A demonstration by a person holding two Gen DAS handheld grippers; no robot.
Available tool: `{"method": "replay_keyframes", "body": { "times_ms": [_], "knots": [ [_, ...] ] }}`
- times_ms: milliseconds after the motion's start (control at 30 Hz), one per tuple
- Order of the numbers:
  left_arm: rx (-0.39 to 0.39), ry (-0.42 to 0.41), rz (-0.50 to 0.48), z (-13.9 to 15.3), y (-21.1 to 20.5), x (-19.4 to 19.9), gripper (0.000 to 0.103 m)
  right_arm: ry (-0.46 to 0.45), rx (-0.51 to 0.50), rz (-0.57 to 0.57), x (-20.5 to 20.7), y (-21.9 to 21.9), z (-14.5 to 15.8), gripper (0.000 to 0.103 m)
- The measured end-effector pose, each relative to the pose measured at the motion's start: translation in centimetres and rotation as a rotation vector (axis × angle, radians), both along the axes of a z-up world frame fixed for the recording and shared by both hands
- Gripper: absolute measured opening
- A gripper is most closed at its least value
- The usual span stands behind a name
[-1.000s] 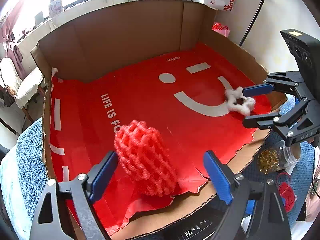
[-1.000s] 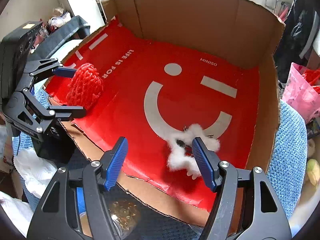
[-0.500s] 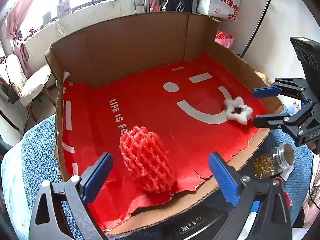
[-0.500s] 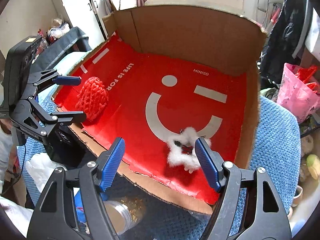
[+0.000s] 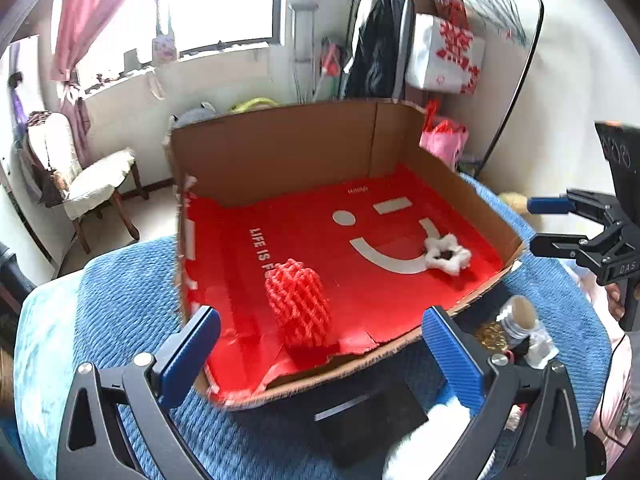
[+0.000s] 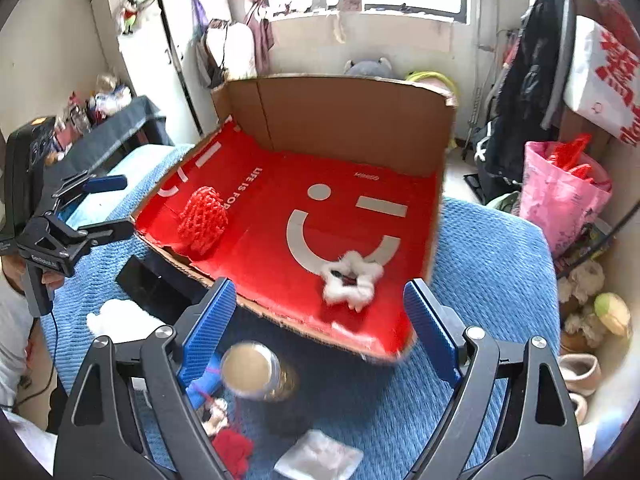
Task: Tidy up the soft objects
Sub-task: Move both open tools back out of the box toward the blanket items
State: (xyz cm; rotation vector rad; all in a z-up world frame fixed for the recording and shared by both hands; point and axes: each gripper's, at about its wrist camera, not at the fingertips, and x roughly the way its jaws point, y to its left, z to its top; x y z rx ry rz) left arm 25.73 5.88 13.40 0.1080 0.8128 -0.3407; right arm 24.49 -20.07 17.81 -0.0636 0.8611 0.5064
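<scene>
A red foam net sleeve (image 5: 298,306) (image 6: 202,220) stands in the near left part of a cardboard box (image 5: 280,152) (image 6: 344,112) with a red smiley floor. A fluffy white scrunchie (image 5: 446,254) (image 6: 352,278) lies on the floor near the box's front right edge. My left gripper (image 5: 320,358) (image 6: 106,204) hangs above the box's front edge, its jaws opening wide with nothing between them. My right gripper (image 6: 320,328) (image 5: 540,224) is back from the scrunchie, its jaws opening and empty.
The box rests on a blue knitted cover (image 6: 488,264). In front of it lie a jar (image 6: 252,372) of yellow bits, a black flat thing (image 5: 368,412), a white fluffy piece (image 6: 120,316), red yarn (image 6: 232,448) and a clear packet (image 6: 320,460). A pink bag (image 6: 560,192) stands at right.
Both grippers have risen and pulled back from the box, jaws spreading wider. The red net sleeve and the white scrunchie are left lying in the box, now farther from the fingers.
</scene>
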Motion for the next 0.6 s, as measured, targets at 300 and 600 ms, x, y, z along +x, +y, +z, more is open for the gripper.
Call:
{"method": "replay_keyframes", "body": {
  "times_ms": [300, 600],
  "knots": [
    [-0.074, -0.128, 0.079, 2.4, 3.2, -7.3, 0.103, -0.107, 0.012, -0.097, -7.0, -3.8, 1.8, 0.089],
    [-0.100, -0.226, 0.119, 2.4, 4.3, -15.9, 0.103, -0.179, 0.017, -0.168, -15.1, -5.6, 0.6, 0.089]
  ]
}}
